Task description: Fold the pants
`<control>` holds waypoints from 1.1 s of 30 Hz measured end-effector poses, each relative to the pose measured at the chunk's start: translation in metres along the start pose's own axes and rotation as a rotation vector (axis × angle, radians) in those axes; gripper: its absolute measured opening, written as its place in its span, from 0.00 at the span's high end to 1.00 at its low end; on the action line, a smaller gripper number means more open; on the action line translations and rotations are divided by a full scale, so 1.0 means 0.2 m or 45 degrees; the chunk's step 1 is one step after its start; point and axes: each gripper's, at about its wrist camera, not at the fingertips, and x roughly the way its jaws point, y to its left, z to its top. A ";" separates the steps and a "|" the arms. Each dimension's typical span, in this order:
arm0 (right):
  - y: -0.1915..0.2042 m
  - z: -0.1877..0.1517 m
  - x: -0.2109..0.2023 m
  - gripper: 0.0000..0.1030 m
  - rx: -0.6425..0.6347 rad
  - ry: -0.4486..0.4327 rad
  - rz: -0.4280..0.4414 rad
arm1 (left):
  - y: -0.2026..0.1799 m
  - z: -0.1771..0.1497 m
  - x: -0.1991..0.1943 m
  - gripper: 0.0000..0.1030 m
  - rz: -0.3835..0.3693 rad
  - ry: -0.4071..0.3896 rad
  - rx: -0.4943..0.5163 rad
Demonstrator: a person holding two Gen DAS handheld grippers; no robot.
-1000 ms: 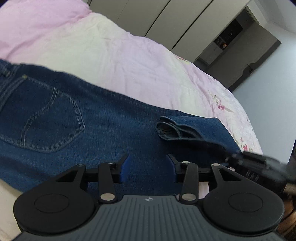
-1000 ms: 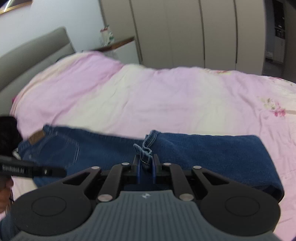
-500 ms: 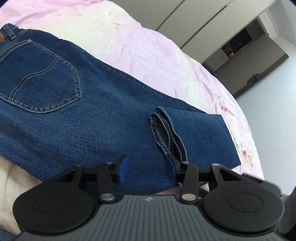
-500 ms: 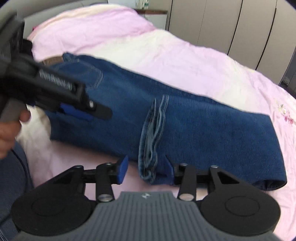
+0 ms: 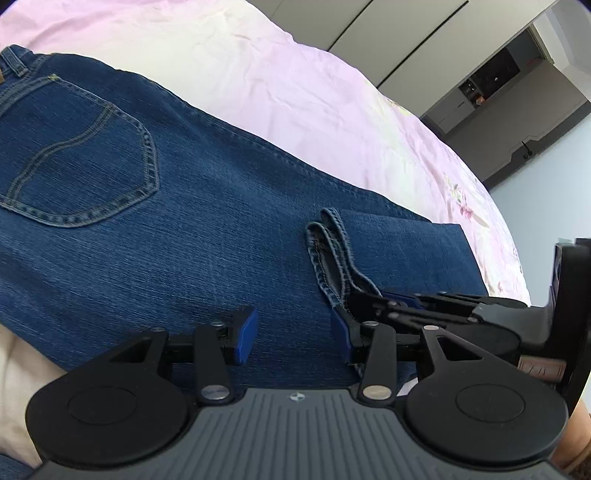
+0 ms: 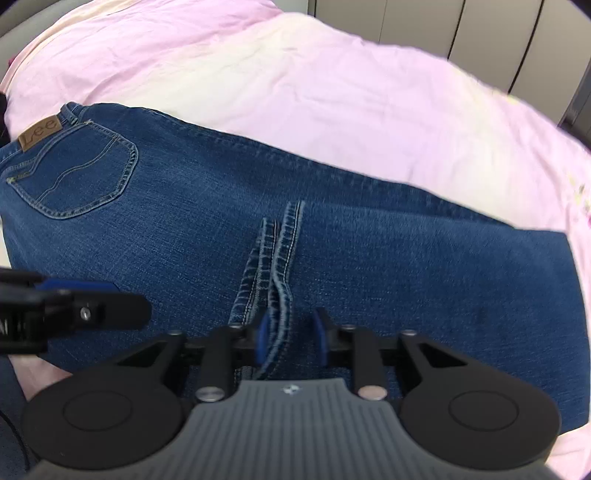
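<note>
Nearest to us, our right gripper (image 6: 290,338) sits low over the jeans (image 6: 369,266), its jaws closing with the doubled hems (image 6: 280,258) running up between the blue pads; the hem edge lies against the left pad while the right pad stands off it, so no clamp yet. Just beside it, our left gripper (image 5: 293,334) hovers with its jaws apart and nothing but flat denim beneath them.

Past the hems, the jeans lie across the bed (image 6: 295,92), legs folded back on themselves so the hems rest about midway up the thigh, the fold edge out to the right. Farther left we spot the back pocket (image 6: 79,177) and the leather patch (image 6: 40,133) at the waistband. Beyond that, only pink quilt and wardrobe doors (image 6: 424,22).

We judge the first fold laid and a second one starting. Next we need a firm pinch on both hem layers, the left gripper taking a matching bite, then a lift toward the waistband together.
</note>
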 end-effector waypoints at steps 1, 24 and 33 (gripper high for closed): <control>-0.03 0.00 0.01 0.95 0.037 0.005 0.031 | 0.00 0.00 0.00 0.52 -0.006 0.003 0.002; -0.09 -0.14 -0.08 0.84 0.225 -0.003 0.267 | -0.01 0.02 0.01 0.33 -0.110 0.020 -0.120; -0.20 -0.18 -0.31 0.78 0.240 -0.164 0.163 | -0.05 0.06 0.08 0.22 -0.190 0.047 -0.159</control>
